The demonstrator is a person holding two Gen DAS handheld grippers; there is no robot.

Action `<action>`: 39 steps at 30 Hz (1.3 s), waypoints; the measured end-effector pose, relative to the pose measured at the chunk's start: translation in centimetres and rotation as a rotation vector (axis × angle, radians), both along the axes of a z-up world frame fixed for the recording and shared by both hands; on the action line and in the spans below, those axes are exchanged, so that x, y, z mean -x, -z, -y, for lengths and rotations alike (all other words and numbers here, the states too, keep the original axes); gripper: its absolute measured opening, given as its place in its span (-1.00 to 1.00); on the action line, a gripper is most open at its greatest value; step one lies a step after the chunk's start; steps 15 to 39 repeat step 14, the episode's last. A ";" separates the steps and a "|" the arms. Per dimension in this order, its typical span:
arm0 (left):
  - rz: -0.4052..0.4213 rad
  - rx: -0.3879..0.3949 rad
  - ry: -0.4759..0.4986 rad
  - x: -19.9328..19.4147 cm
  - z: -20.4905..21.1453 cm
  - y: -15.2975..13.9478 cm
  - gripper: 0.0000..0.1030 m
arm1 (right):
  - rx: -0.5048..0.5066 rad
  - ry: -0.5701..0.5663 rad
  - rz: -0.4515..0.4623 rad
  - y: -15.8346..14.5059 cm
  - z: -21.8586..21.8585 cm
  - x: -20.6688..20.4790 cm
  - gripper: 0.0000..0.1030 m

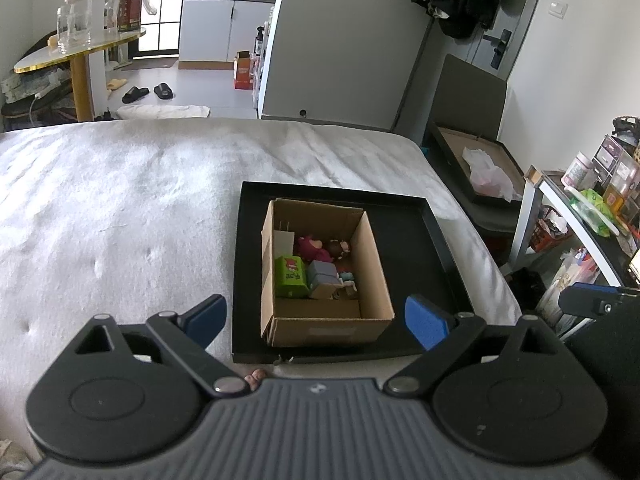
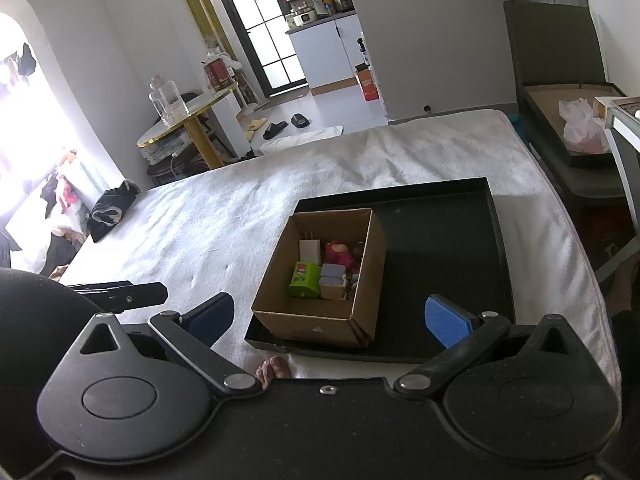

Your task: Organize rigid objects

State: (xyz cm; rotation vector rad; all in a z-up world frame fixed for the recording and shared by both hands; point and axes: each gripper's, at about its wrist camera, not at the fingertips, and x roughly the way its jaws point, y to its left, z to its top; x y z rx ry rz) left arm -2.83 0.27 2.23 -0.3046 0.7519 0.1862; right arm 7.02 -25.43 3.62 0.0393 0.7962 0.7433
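Cardboard box [image 1: 326, 276] of small toys on black tray [image 1: 444, 248] on bed, dead ahead at 12 o'clock of left tool [image 1: 316, 320], nearer than right tool [image 2: 332, 318]; both spread apart, empty.

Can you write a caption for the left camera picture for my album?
Open left gripper hovers before a cardboard box of small toys in a black tray on a white bed.
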 end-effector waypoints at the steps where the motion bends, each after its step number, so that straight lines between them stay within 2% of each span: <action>1: 0.000 0.002 0.002 0.0 0.0 0.0 0.85 | 0.000 0.000 0.001 0.0 -0.1 0.0 1.00; 39: 0.002 -0.011 0.007 -0.1 0.2 0.0 0.83 | -0.001 0.003 -0.014 0.3 -0.1 0.1 1.00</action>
